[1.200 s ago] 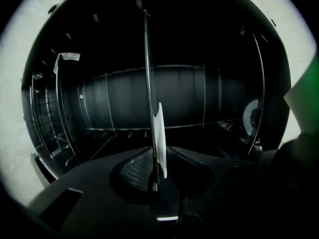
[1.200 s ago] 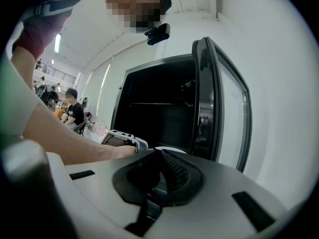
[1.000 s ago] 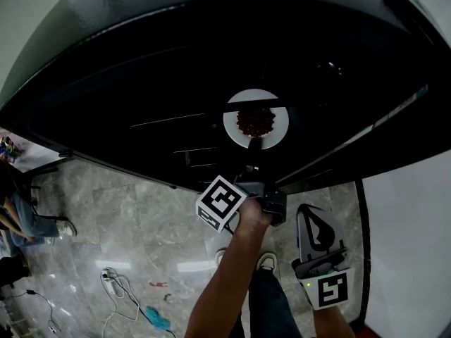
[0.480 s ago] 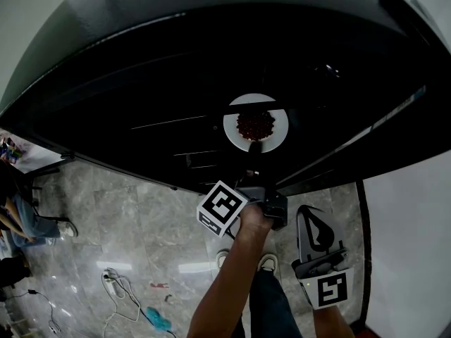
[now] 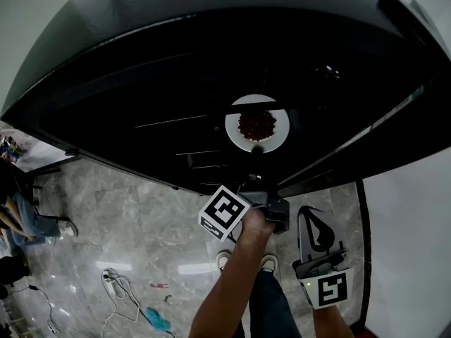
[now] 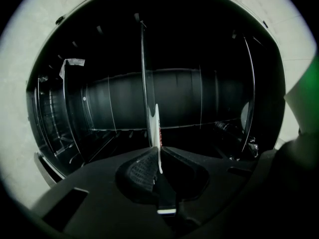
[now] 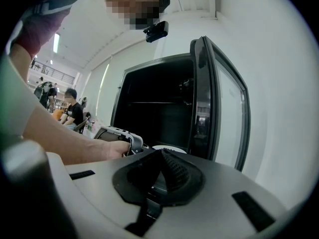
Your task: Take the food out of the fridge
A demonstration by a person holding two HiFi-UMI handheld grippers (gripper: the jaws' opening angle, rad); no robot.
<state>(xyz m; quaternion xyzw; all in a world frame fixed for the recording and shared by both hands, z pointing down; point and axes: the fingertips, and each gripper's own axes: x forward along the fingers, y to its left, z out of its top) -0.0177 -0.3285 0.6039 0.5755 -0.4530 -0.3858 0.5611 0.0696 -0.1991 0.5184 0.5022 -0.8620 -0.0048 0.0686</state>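
Observation:
A white plate (image 5: pixel 277 134) with dark red food (image 5: pixel 256 124) rests on a shelf inside the open black fridge (image 5: pixel 141 83). My left gripper (image 5: pixel 255 151) reaches level into the fridge, and its jaws are closing on the plate's near rim. In the left gripper view the plate (image 6: pixel 156 121) stands edge-on between the pads, and the left gripper (image 6: pixel 159 152) pinches it. My right gripper (image 5: pixel 309 213) hangs outside the fridge, below and right of the left hand. It is shut with nothing in it, as the right gripper view (image 7: pixel 162 154) also shows.
The fridge door (image 7: pixel 209 98) stands open at the right, next to a white wall (image 5: pixel 409 245). Wire shelves (image 6: pixel 99 113) line the dark inside. On the marble floor lie a cable (image 5: pixel 116 287) and a teal object (image 5: pixel 158 320). A seated person (image 5: pixel 21 220) is at far left.
The left gripper's jaws have come together on the plate's near rim. Its hand and marker cube slid slightly toward me. The right gripper has not moved.

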